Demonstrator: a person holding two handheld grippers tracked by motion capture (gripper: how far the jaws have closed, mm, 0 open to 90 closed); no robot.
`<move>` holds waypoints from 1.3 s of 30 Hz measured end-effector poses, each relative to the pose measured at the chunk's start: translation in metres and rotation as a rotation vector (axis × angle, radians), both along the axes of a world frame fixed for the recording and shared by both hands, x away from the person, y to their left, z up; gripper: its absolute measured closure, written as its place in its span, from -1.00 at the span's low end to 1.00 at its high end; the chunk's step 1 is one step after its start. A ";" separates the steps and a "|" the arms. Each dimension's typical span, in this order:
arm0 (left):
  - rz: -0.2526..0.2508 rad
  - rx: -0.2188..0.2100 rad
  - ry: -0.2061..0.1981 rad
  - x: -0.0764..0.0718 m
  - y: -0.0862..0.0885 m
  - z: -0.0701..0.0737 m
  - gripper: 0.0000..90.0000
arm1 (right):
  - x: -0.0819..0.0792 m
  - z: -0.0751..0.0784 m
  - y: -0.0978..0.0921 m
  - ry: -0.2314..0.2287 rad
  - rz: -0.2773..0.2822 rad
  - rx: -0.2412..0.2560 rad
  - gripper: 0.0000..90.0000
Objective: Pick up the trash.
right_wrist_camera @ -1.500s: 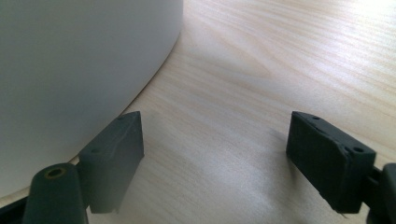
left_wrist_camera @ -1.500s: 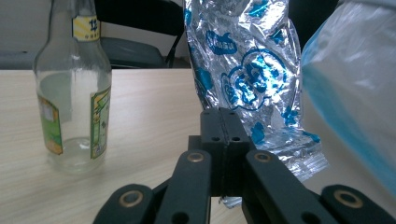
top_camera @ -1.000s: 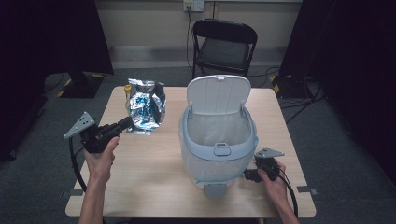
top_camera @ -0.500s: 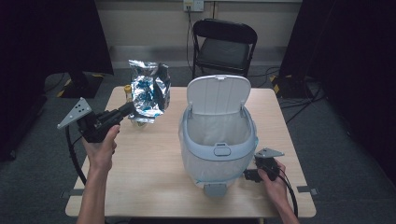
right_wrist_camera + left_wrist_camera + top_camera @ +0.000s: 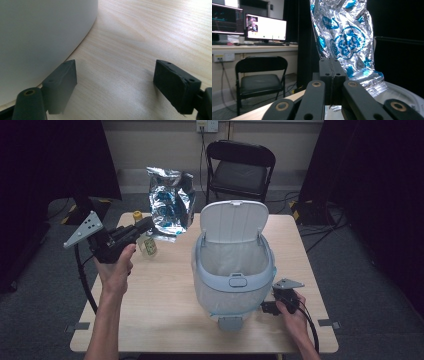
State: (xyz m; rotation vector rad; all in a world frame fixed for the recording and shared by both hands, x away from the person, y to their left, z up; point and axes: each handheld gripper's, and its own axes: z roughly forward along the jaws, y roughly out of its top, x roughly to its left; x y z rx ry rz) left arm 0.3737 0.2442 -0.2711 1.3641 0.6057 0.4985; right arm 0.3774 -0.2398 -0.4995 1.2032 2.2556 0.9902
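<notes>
A crinkled silver foil bag (image 5: 170,202) with blue print hangs in the air above the table's far left, held by its lower edge. My left gripper (image 5: 148,223) is shut on that edge; in the left gripper view the bag (image 5: 344,37) rises above the closed jaws (image 5: 332,72). A pale grey bin (image 5: 234,265) with its lid raised stands mid-table, a white liner inside. My right gripper (image 5: 266,308) rests low on the table at the bin's right base, open; in the right gripper view its fingertips (image 5: 113,80) stand wide apart over bare wood, the bin wall (image 5: 42,35) at left.
A small bottle with a yellow cap (image 5: 144,242) stands on the table (image 5: 165,320) below the lifted bag. A black folding chair (image 5: 240,167) sits behind the table. Cables trail from both grippers.
My left gripper has lifted the foil bag off the table, up and slightly toward the bin. The small bottle is now uncovered. The right gripper has stayed put.
</notes>
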 end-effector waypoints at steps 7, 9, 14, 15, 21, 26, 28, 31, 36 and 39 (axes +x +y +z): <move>-0.047 -0.007 -0.027 -0.001 -0.018 0.014 1.00 | 0.000 0.000 0.000 0.000 0.000 0.000 -0.60; -0.062 -0.005 -0.032 -0.002 -0.024 0.017 1.00 | 0.000 0.000 0.000 0.000 0.000 0.000 -0.60; -0.093 -0.001 -0.039 -0.002 -0.035 0.023 1.00 | 0.000 0.000 0.000 0.000 0.000 0.000 -0.60; -0.100 0.002 -0.042 -0.002 -0.038 0.024 1.00 | 0.000 0.000 0.000 0.000 0.000 0.000 -0.60; -0.137 0.030 -0.062 -0.006 -0.056 0.031 1.00 | 0.000 0.000 0.000 0.000 0.000 0.000 -0.60; -0.171 0.043 -0.057 -0.004 -0.070 0.030 1.00 | 0.000 0.000 0.000 0.000 0.000 0.000 -0.60; -0.179 0.054 -0.053 -0.002 -0.075 0.029 1.00 | 0.000 0.000 0.000 0.000 0.000 0.000 -0.60; -0.193 0.065 -0.036 0.001 -0.083 0.027 1.00 | 0.000 0.000 0.000 0.000 0.000 0.000 -0.60; -0.211 0.076 -0.016 0.008 -0.094 0.021 1.00 | 0.000 0.000 0.000 0.000 0.000 0.000 -0.60; -0.219 0.079 0.000 0.011 -0.101 0.017 1.00 | 0.000 0.000 0.000 0.000 0.000 0.000 -0.60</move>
